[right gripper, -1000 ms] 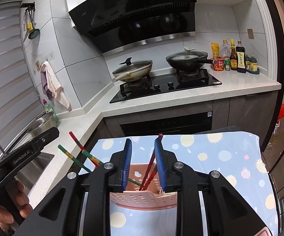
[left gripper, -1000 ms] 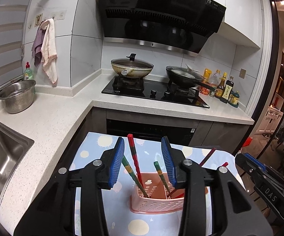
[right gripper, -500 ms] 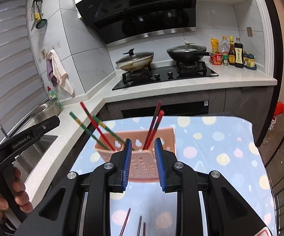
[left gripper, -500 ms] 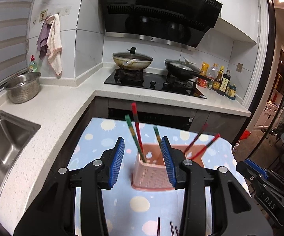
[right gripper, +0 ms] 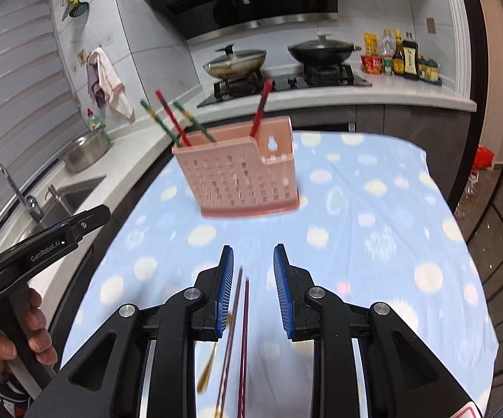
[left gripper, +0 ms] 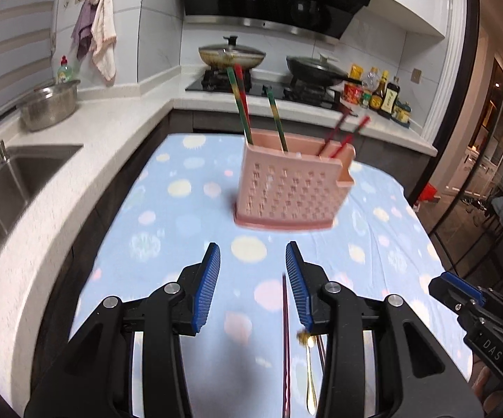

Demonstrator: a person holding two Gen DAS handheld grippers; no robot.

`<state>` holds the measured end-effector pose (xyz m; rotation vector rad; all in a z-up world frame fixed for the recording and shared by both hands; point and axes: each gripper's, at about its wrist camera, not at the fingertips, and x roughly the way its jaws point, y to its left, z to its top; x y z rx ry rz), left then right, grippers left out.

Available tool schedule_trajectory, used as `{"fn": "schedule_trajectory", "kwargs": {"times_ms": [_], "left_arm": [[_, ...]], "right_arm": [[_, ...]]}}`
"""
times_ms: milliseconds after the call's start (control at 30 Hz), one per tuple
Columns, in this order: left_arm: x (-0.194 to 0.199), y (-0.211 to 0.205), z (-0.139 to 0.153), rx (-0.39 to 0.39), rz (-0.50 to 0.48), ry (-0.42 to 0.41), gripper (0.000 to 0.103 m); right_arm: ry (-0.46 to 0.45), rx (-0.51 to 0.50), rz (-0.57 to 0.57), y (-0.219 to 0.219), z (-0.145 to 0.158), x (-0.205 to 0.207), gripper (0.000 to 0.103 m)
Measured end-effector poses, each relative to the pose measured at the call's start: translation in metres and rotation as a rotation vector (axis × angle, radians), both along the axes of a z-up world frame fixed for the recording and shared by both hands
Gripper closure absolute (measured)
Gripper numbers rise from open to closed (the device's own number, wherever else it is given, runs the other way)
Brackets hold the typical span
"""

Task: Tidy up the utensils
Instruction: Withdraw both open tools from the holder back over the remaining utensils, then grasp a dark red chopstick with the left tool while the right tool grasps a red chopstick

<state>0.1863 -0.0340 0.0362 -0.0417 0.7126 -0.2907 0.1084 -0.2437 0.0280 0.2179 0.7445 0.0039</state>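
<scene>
1. Left wrist view shows a table (left gripper: 188, 278) draped in a pale blue cloth with pastel dots, beside the kitchen counter and sink (left gripper: 14, 181).
2. At the table's far middle stands a pink perforated utensil holder (left gripper: 288, 191), upright.
3. Green-and-red chopsticks (left gripper: 239, 104) lean from its left compartment; red chopsticks (left gripper: 347, 132) lean from its right one.
4. Both jaws of the left hand-held gripper (left gripper: 253, 284) are spread and grip nothing; the right hand-held gripper (right gripper: 253, 287) is likewise parted and unladen.
5. Dark chopsticks (right gripper: 239, 331) and a gold spoon (right gripper: 211, 365) lie on the cloth near the right gripper's fingers, well apart from the holder.
</scene>
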Motion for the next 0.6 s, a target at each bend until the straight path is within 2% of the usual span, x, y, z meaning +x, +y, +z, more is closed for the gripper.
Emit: {"fn": "schedule_trajectory", "kwargs": {"times_ms": [300,600], "left_arm": [[-0.046,-0.001,-0.041,0.025,-0.017,0.086,0.066],[-0.08,-0.006,-0.074,0.074,-0.05,0.15,0.066]], "right_arm": [[0.145,0.018,0.033,0.012,-0.056,-0.051,0.079],[0.222,-0.002,0.094,0.031,-0.085,-0.077,0.079]]}}
